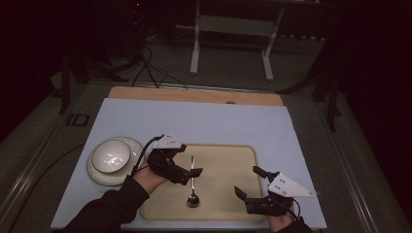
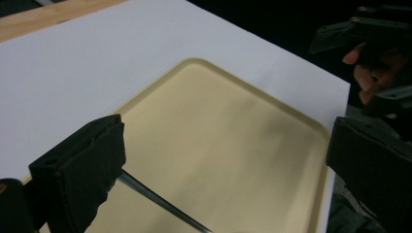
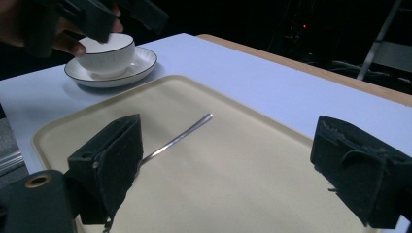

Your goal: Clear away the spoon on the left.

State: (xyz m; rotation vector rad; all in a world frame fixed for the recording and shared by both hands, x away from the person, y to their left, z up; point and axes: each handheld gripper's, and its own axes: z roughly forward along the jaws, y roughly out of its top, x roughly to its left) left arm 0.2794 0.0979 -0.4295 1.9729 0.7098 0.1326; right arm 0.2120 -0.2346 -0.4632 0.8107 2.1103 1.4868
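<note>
A metal spoon lies on the beige tray, bowl end toward me, handle pointing away. My left gripper hovers open just left of the handle, whose thin shaft runs past its left jaw. My right gripper stands open over the tray's near right part, nothing between its jaws; the spoon handle lies ahead of its left jaw. A white bowl sits on a saucer left of the tray; from the right gripper the bowl shows behind the left gripper.
The tray rests on a white board over a wooden tabletop. The tray's right half is bare. Beyond the table are cables and a white stand on a dark floor.
</note>
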